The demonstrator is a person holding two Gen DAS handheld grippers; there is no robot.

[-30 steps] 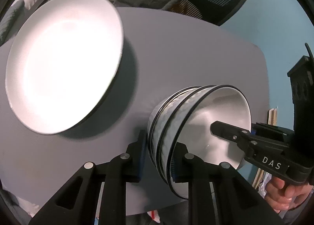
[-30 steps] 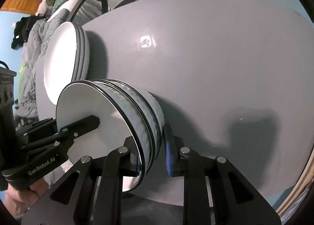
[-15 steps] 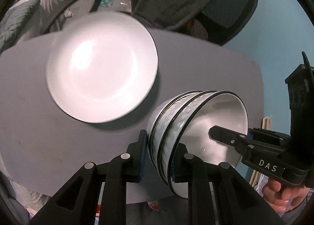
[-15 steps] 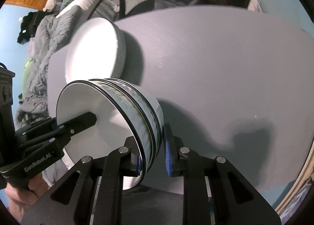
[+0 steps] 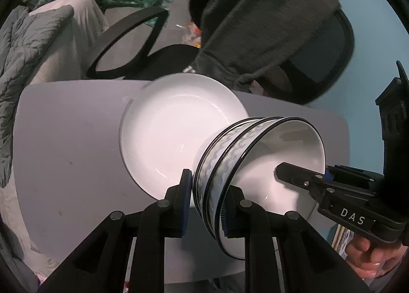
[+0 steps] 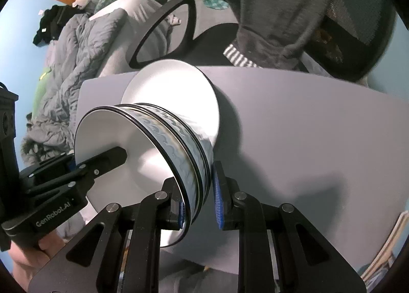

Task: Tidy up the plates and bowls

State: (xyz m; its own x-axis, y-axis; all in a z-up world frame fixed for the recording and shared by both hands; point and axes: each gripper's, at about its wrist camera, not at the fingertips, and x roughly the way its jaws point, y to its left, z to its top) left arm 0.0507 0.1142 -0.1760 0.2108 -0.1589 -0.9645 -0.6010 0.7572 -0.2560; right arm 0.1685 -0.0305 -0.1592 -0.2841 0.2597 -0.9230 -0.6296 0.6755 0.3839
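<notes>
A stack of three white bowls with a blue wave band and black rims (image 5: 230,155) is held in the air between both grippers, above the white plate stack (image 5: 173,126) on the grey table (image 5: 66,165). My left gripper (image 5: 205,201) is shut on the near rim of the bowl stack. My right gripper (image 6: 199,203) is shut on the opposite rim of the bowl stack (image 6: 176,144). The plate stack also shows in the right wrist view (image 6: 179,88), behind the bowls. Each gripper shows in the other's view, with one finger inside the top bowl.
A black office chair (image 5: 319,63) with a dark grey garment draped on it stands at the table's far edge. A bed with a grey quilt (image 6: 71,63) lies to the left. The table's right half (image 6: 319,139) is bare grey surface.
Both grippers have lifted the bowl stack and carried it over the plate stack. The plates, earlier to the left of the bowls, now lie right behind and under them.
</notes>
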